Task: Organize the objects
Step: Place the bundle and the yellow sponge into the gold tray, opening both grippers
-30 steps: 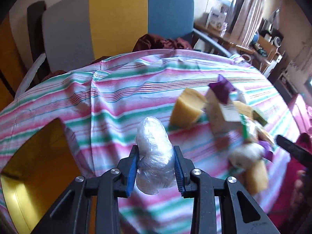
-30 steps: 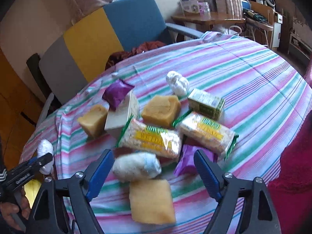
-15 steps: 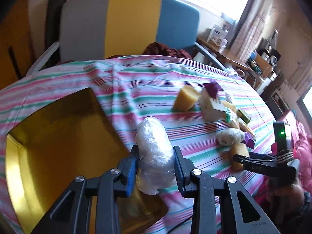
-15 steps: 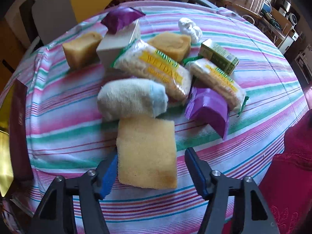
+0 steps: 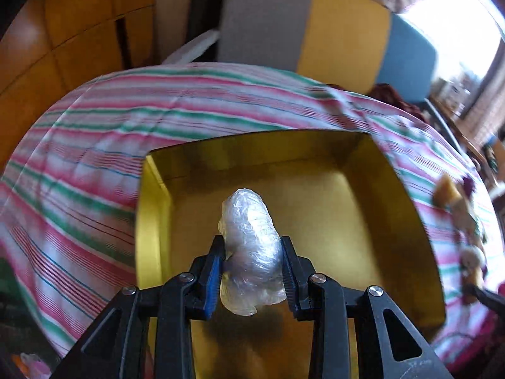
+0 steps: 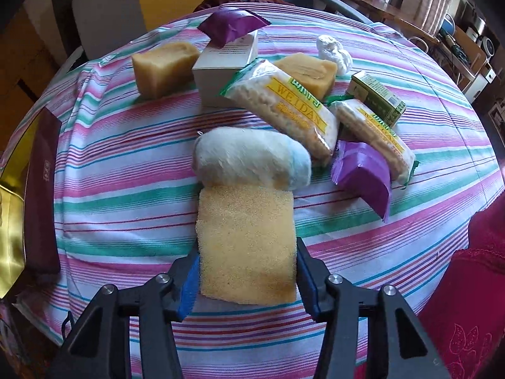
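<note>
The left gripper (image 5: 252, 268) is squeezed tight on a bundle wrapped in clear plastic (image 5: 251, 246), and it hangs over the gold box (image 5: 407, 214), which looks empty in the left wrist view. That box sits on the striped tablecloth (image 5: 94, 164), and its open inside fills the middle of the view. To do this step well, I think the hand should go lower, close to the box floor, and then let go softly so the bundle does not roll or bounce out. Putting it near the corner at 11 o'clock would leave room for more things. At 3 o'clock, far off on the cloth, a blurry pile of other things waits. In the right wrist view, the right gripper (image 6: 247, 279) is closing on the yellow sponge (image 6: 246, 246), which lies flat on the cloth at 6 o'clock between the fingers. The fingers are just at its sides, so it looks only lightly pinched so far. A fluffy white roll (image 6: 249, 158) touches the far end of the sponge at 12 o'clock, so the sponge may drag it along when lifted. A purple packet (image 6: 363, 177) lies at 2 o'clock, and noodle packs (image 6: 284, 110) sit behind the roll.
</note>
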A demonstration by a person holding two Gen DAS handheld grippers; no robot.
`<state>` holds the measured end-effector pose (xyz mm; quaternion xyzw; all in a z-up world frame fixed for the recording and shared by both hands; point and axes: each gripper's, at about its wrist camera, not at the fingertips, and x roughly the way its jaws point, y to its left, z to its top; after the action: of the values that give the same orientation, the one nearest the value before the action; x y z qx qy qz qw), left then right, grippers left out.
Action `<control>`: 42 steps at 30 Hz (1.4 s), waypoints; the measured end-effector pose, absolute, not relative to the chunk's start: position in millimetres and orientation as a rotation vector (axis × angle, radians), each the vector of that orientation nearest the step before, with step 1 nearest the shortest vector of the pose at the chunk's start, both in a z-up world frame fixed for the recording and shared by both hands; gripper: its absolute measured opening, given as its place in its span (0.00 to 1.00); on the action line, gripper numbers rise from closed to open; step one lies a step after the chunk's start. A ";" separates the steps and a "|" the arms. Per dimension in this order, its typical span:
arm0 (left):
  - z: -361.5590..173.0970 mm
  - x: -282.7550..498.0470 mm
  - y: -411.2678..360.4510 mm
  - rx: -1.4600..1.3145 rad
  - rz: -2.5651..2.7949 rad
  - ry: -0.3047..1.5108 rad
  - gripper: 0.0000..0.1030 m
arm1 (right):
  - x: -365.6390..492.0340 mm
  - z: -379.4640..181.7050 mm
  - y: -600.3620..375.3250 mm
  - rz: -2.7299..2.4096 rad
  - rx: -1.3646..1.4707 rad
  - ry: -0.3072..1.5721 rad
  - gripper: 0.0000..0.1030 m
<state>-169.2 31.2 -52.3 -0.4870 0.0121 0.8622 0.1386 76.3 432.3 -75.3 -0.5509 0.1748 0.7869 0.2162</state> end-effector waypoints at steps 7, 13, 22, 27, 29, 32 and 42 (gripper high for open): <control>-67.1 -208.7 20.0 -1.453 2.558 0.033 0.34 | 71.1 -62.2 420.7 2.232 -1.545 0.443 0.51; -68.7 -220.1 22.2 -1.435 2.615 0.087 0.39 | 70.0 -51.6 397.3 2.384 -1.576 0.455 0.51; -48.9 -203.7 10.5 -1.336 2.688 0.088 0.59 | 52.6 -33.7 363.5 2.531 -1.562 0.430 0.51; -28.4 -165.2 6.2 -1.261 2.729 0.084 0.60 | 28.9 -18.1 333.2 2.632 -1.525 0.377 0.51; -22.3 -148.8 5.6 -1.231 2.739 0.092 0.61 | 16.4 -12.5 313.8 2.688 -1.527 0.350 0.51; -13.3 -125.7 -0.4 -1.193 2.755 0.061 0.66 | -3.6 -4.6 282.2 2.776 -1.544 0.290 0.51; -9.7 -84.4 -52.8 -1.230 2.823 -0.050 0.66 | -83.1 -22.7 164.0 2.913 -1.770 0.142 0.51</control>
<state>-84.4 -52.8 -9.7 -0.3991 -0.0161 0.9163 0.0309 -83.1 164.0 -22.7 -0.5141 0.0411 0.8461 -0.1348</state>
